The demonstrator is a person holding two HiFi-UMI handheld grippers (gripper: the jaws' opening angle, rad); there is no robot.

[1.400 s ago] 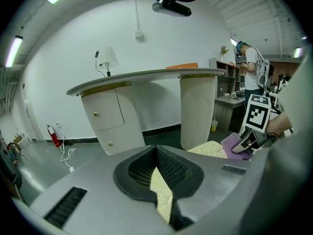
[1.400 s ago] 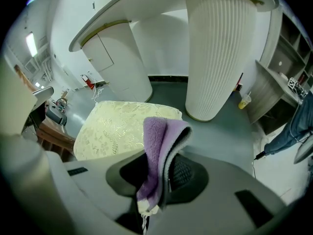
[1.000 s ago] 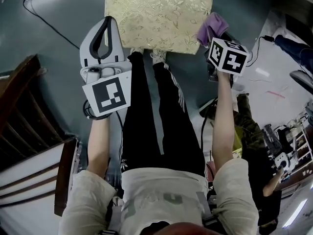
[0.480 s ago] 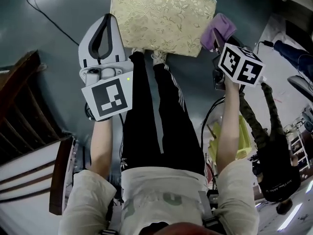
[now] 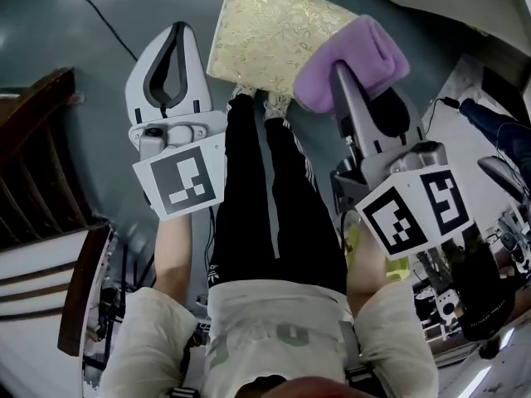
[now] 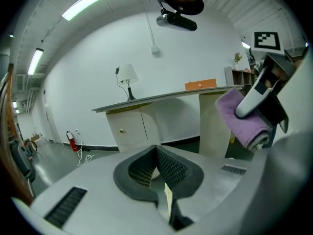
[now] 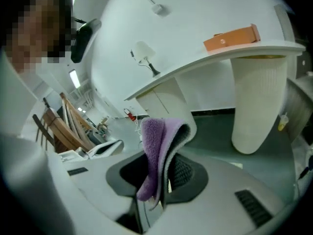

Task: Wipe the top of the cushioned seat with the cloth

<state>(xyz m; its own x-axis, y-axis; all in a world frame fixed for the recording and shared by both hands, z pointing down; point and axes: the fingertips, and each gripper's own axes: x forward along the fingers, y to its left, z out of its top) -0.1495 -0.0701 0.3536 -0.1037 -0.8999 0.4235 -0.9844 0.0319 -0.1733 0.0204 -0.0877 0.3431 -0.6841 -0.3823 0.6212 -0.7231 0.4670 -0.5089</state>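
Note:
The cushioned seat is a gold-patterned square pad on the floor at the top of the head view, beyond the person's feet. A purple cloth is folded over the tip of my right gripper, which is shut on it and held up over the seat's right corner. The right gripper view shows the cloth draped between the jaws of that gripper. My left gripper hangs left of the seat. It is shut with nothing in it. The cloth also shows at the right of the left gripper view.
A dark wooden chair stands at the left. A black cable runs over the grey floor. The person's legs in black trousers reach to the seat. Another person stands at the right. A white counter with an orange box lies ahead.
My right gripper has risen towards the head camera with the cloth and now looms larger, over the seat's right corner. The left gripper has barely shifted.

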